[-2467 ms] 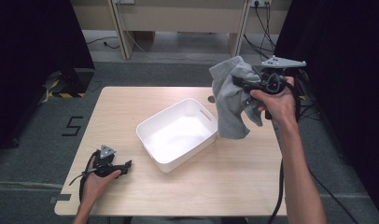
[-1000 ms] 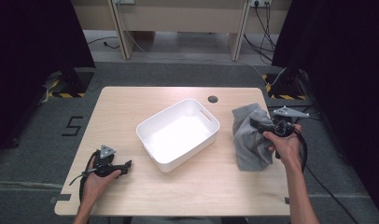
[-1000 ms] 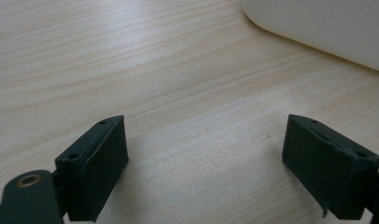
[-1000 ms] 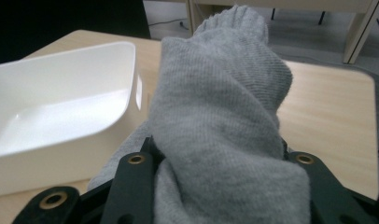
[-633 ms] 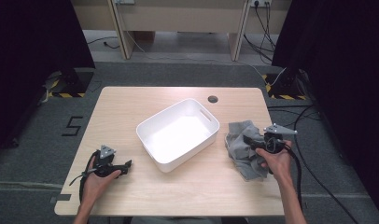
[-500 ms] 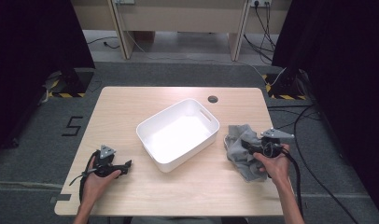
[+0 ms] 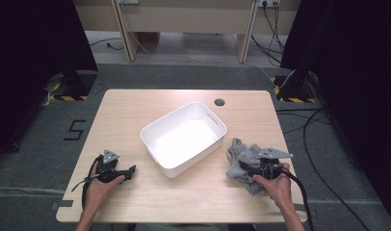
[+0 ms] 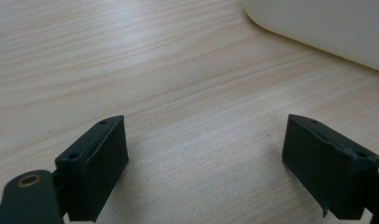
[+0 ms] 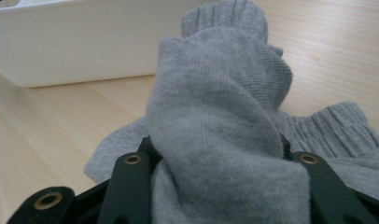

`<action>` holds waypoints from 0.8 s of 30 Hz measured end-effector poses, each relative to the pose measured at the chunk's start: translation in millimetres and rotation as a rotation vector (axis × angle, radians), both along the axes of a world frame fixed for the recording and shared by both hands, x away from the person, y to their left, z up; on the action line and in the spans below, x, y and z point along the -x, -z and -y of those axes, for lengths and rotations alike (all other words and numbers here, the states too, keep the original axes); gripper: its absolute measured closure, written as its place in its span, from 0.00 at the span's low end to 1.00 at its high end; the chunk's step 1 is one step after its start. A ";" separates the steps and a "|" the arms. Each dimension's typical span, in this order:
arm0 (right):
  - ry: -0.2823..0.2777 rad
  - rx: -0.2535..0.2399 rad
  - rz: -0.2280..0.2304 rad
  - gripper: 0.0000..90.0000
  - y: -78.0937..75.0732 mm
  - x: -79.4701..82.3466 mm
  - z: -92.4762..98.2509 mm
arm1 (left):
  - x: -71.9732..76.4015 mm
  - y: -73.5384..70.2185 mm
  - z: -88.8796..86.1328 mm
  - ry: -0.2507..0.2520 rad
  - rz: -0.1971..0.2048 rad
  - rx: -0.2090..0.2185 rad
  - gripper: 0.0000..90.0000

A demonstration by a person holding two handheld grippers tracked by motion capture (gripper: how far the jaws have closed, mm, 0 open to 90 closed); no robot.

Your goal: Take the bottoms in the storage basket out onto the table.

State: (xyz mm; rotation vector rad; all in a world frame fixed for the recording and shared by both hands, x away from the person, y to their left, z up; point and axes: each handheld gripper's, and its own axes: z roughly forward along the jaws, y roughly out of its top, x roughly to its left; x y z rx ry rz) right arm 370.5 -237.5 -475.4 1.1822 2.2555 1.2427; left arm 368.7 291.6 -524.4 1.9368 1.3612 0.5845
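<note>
The right gripper [image 7: 250,166] has its jaws partly closed around a thick fold of the grey knitted garment [image 7: 241,162], which lies bunched on the table [image 7: 136,110] just right of the white bin [image 7: 183,137]. The bin lies to this gripper's left, much nearer it than the left gripper [image 7: 128,171], which rests open and empty on the table.

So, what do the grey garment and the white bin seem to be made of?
Grey garment: soft knitted fabric, matte, probably cotton; fine knit rows and ribbed cuffs show. White bin: likely moulded plastic, smooth with a slight sheen, rounded corners and a cut-out handle.
</note>
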 end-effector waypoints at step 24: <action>-0.061 -0.012 -0.001 0.35 -17.8 32.0 -42.8 | 0.2 0.0 0.0 -0.001 0.000 0.000 0.14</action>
